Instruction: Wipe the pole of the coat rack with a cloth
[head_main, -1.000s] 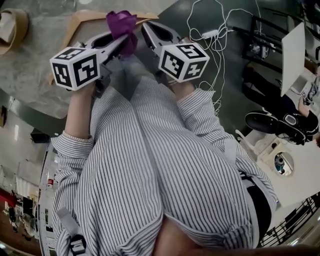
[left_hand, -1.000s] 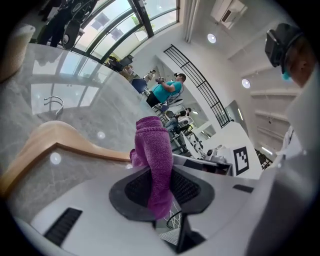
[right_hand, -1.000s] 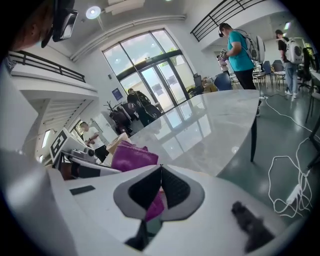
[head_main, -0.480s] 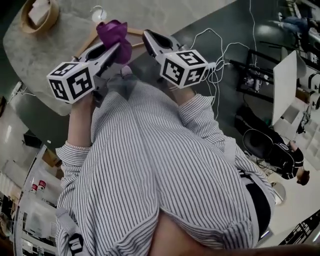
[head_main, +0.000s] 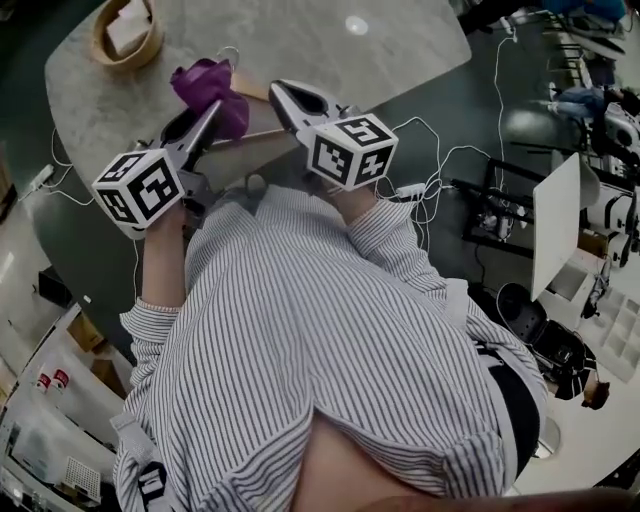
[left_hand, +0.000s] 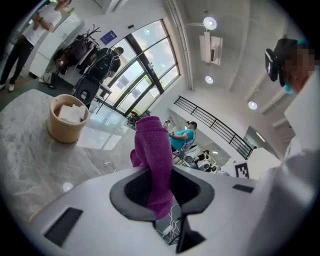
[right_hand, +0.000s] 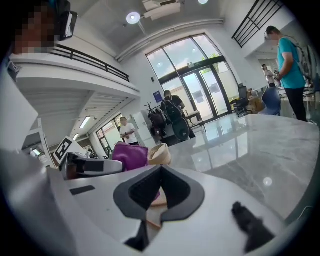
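Note:
A purple cloth (head_main: 205, 82) (left_hand: 152, 145) sticks up from my left gripper (head_main: 208, 108) (left_hand: 161, 175), whose jaws are shut on it over the near edge of the marble table (head_main: 300, 40). Close to its right, my right gripper (head_main: 281, 92) (right_hand: 159, 169) has its jaws shut with nothing seen between them. In the right gripper view the cloth (right_hand: 129, 156) shows just to the left. A wooden hanger (head_main: 256, 91) lies on the table under both grippers. No coat rack pole shows in any view.
A round tan basket (head_main: 125, 30) (left_hand: 68, 117) with white cloths stands at the table's far left. White cables (head_main: 440, 150) trail over the dark floor to the right, beside a black stand (head_main: 490, 210) and a white panel (head_main: 558, 225). People stand in the background.
The head view has swung so that more of the table and the basket show. Both grippers sit lower in it, still side by side. The left one keeps hold of the cloth.

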